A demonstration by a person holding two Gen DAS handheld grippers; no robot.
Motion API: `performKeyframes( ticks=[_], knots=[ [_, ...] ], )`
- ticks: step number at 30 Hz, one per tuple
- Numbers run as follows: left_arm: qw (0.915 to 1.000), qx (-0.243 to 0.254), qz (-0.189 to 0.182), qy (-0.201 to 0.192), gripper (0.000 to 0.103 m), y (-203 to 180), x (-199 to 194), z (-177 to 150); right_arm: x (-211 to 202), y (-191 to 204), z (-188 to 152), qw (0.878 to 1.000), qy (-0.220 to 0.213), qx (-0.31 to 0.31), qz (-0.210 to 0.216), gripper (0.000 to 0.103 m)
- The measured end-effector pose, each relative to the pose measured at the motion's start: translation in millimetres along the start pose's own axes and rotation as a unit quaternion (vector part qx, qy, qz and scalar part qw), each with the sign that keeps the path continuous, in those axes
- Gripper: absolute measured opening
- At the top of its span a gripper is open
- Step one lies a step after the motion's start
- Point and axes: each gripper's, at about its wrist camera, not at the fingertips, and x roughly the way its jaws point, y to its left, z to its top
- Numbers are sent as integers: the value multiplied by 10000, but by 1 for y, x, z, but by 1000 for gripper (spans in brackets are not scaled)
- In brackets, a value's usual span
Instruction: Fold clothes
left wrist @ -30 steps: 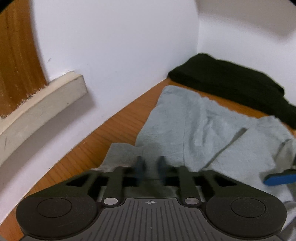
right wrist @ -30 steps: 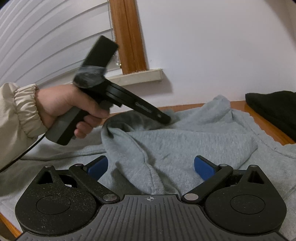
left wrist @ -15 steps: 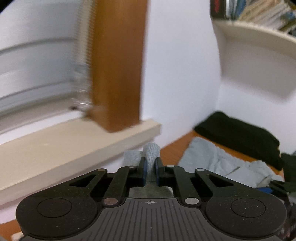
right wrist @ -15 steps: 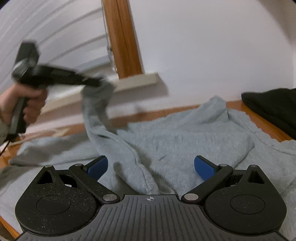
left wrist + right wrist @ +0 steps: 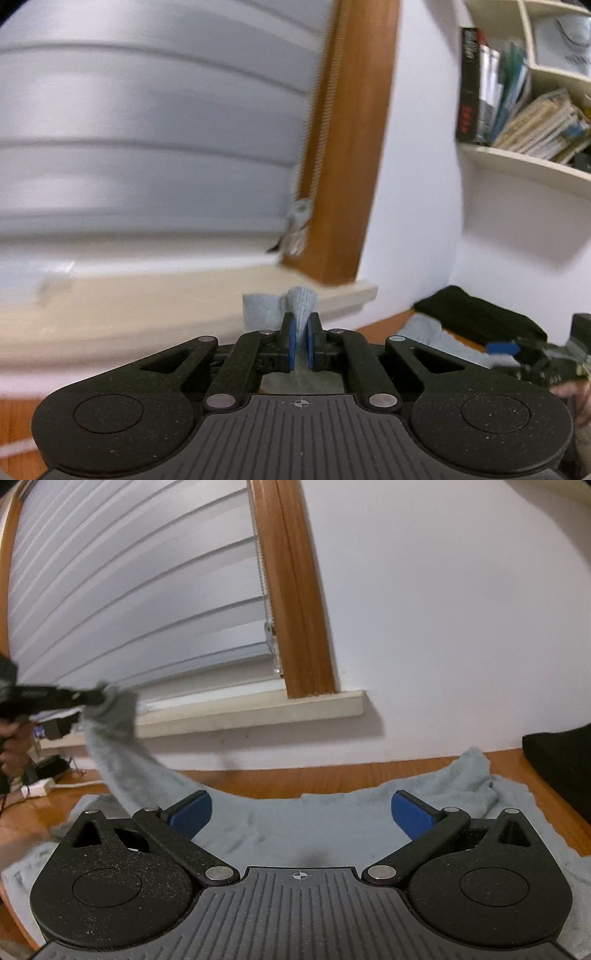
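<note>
A grey sweatshirt [image 5: 314, 823] lies spread on the wooden table [image 5: 280, 781]. One sleeve [image 5: 122, 753] rises off it to the far left, where my left gripper [image 5: 98, 696] holds its cuff in the air. In the left wrist view that gripper [image 5: 303, 345] is shut on the ribbed grey cuff [image 5: 301, 304], which sticks up between the blue pads. My right gripper [image 5: 301, 812] hangs open just above the sweatshirt's body, nothing between its blue pads. It also shows at the right edge of the left wrist view, as the right gripper [image 5: 502, 348].
A folded black garment [image 5: 561, 764] lies at the table's right end against the wall. A window with white blinds, a wooden frame [image 5: 295, 590] and a cream sill [image 5: 251, 712] runs behind. A bookshelf [image 5: 524, 110] hangs up right. A white power strip [image 5: 37, 788] sits far left.
My left gripper closed on the sleeve cuff and swept left and upward with it, stretching the sleeve out from the body. The right gripper rose a little and stays open.
</note>
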Motion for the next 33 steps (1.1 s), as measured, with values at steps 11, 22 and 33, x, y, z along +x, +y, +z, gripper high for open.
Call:
performKeyframes(
  ticks=[11,22,33],
  knots=[
    [9958,-734,445,323,6,53,-40,-72,33,-9,-24,9959,757,-143,-464,103],
    [9906,-998,612,710,18,56,-60,-110,32,-38,-31,9923,967,751,-157,103],
    [9869,-1141,769,837,42,78,-67,-103,30,-38,-31,9928,846,825,-179,103]
  ],
)
